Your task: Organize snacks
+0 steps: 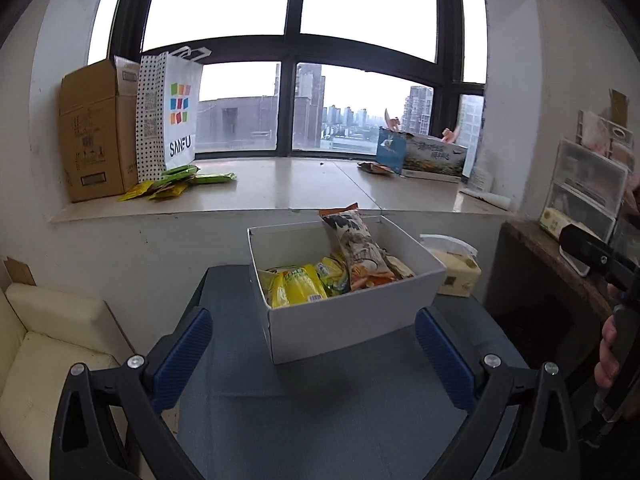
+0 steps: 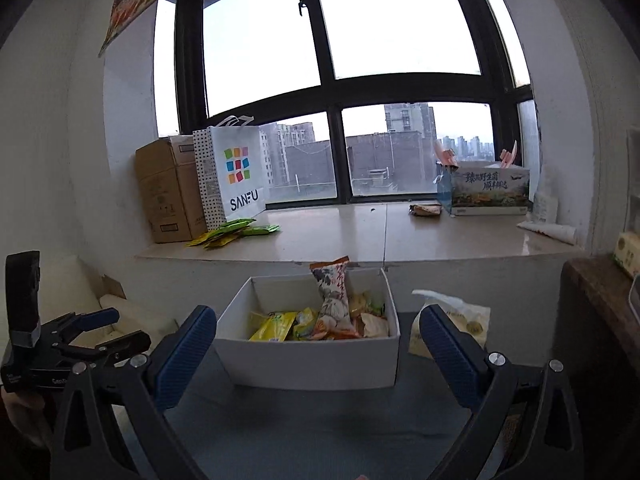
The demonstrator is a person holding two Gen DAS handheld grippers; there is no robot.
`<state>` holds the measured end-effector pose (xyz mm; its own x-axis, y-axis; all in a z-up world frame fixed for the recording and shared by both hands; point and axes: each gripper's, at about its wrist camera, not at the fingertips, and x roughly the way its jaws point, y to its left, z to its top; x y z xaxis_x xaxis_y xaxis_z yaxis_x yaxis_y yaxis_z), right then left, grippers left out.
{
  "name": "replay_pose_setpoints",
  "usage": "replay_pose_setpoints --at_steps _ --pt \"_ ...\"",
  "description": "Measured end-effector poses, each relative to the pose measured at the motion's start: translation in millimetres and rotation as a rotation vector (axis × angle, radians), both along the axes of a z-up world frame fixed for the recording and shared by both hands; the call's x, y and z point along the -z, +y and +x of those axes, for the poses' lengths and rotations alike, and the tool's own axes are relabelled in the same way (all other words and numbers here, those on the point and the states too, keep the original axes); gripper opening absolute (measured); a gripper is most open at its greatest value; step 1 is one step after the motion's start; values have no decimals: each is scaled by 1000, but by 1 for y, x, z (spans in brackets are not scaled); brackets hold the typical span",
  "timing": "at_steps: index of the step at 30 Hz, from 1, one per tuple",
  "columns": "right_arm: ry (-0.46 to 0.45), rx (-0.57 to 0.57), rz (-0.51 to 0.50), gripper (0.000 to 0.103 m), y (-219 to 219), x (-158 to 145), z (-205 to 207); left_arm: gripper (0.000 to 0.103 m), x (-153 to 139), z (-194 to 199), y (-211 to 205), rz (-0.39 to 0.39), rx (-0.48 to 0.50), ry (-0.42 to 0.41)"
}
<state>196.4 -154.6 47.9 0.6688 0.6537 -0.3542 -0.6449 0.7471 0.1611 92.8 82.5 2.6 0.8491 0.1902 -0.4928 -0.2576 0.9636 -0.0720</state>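
A white box [image 1: 344,320] [image 2: 308,364] stands on a blue-grey table [image 1: 320,420] and holds several snack packets: yellow packets [image 1: 296,290] [image 2: 274,326] and a tall orange-and-white printed bag [image 1: 358,254] [image 2: 334,300] leaning on the back wall. More green and yellow packets [image 1: 180,182] [image 2: 232,232] lie on the windowsill at left, and one small packet [image 1: 374,168] [image 2: 426,210] at right. My left gripper [image 1: 314,354] is open and empty in front of the box. My right gripper [image 2: 318,354] is open and empty, also before the box.
On the sill stand a cardboard box [image 1: 96,132] [image 2: 168,190], a SANFU bag [image 1: 174,114] [image 2: 234,174] and a printed carton [image 1: 428,154] [image 2: 486,190]. A tissue pack [image 1: 456,272] [image 2: 456,326] sits right of the white box. A cream sofa [image 1: 52,344] is left, a wooden shelf [image 1: 556,264] right.
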Motion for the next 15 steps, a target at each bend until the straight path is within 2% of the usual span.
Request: replay_pose_setpoints --at_steps 7,12,15 --pt "43 50 -13 103 -28 19 -43 103 8 -38 -29 -34 111 31" --pt "82 64 -21 103 -40 30 -62 103 10 -57 -41 -60 128 36" --pt "72 83 -42 103 -43 34 -71 103 9 -62 -47 -82 153 33"
